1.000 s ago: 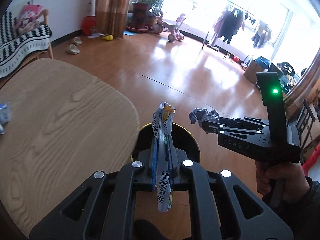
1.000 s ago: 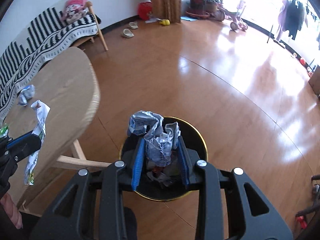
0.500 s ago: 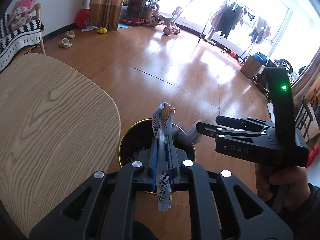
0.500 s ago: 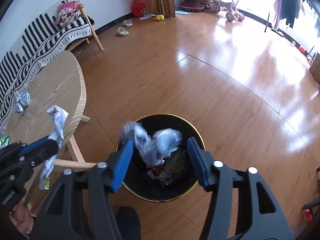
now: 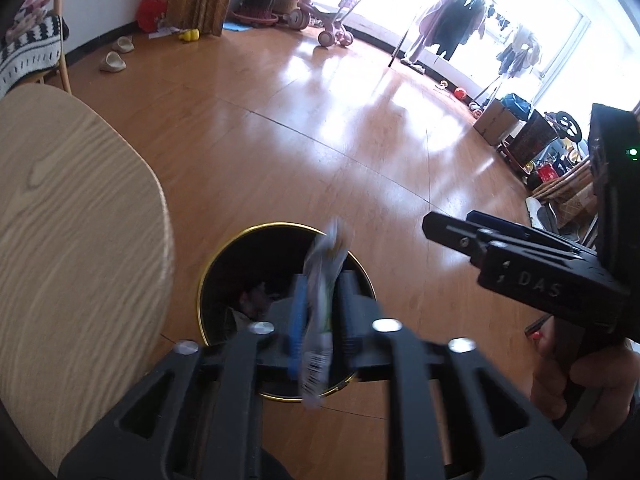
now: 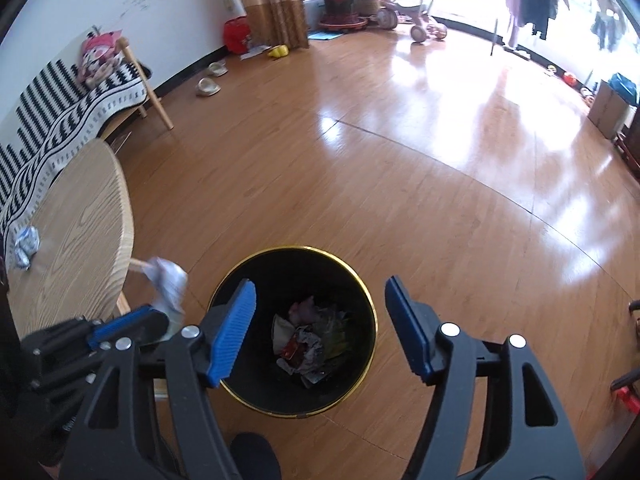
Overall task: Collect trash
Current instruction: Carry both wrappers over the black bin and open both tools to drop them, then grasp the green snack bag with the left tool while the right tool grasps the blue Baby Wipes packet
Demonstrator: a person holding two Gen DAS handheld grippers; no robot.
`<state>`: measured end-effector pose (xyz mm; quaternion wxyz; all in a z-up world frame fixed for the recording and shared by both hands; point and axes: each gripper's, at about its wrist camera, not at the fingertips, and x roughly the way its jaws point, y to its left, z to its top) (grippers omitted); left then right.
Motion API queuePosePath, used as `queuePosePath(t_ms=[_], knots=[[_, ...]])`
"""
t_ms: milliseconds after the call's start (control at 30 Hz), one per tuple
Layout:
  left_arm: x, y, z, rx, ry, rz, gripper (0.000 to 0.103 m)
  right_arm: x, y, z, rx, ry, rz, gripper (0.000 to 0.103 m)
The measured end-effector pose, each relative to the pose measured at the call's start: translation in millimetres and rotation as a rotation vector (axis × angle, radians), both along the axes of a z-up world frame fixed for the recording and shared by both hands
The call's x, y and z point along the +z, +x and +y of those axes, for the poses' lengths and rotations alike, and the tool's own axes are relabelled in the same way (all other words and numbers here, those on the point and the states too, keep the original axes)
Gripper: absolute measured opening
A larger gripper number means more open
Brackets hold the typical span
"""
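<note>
Floorboards of glossy orange wood fill most of both views, and beside them stands the round wooden table (image 6: 76, 236), its pale grained top running off the left edge. Just off that table's rim sits the black trash bin (image 6: 362, 292) with a gold lip, already holding a small heap of crumpled wrappers at its bottom.

Above the bin's mouth hangs the right gripper (image 6: 320, 326), its blue pads spread wide with nothing between them. The left gripper (image 5: 320, 314) comes in from the table side, over the bin's near rim. It looks clamped on a long snack wrapper (image 5: 322, 280), though motion blur makes the closeness of the jaws hard to judge. The wrapper stands up past the fingertips and trails down below them, pinched around its middle.

That wrapper is probably thin film: nearly weightless, limp, slick on its printed face, and in no way fragile. A firm pinch across the flat middle suits it; a hold near one end would likely let it fold or slide out. Being so light, it may drift or cling to a pad on release, so letting go low over the opening seems wise.

Smallest of all, one crumpled foil ball (image 6: 26, 246) lies on the tabletop, well apart from the bin. It should be light and springy, easiest taken across its widest bulge.
</note>
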<state>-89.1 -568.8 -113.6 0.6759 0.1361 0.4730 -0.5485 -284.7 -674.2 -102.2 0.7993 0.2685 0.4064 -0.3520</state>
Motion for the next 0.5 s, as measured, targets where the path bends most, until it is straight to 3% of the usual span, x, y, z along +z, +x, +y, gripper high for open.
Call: queuePosePath(t_ms=[33, 67, 267, 500], knots=[[1, 0, 1, 0.008, -0.004, -0.005, 0.069, 0, 0, 0, -0.001, 0.001, 0.0, 0.066], [3, 0, 4, 0.02, -0.016, -0.024, 0.076, 0, 1, 0, 0.0, 0.001, -0.001, 0.067], [27, 4, 22, 0.031, -0.033, -0.065, 0.076, 9, 12, 9, 0.021, -0.006, -0.024, 0.07], [75, 29, 88, 0.148, -0.045, -0.169, 0.086, 32, 66, 58, 0.147, -0.025, -0.082, 0.075]])
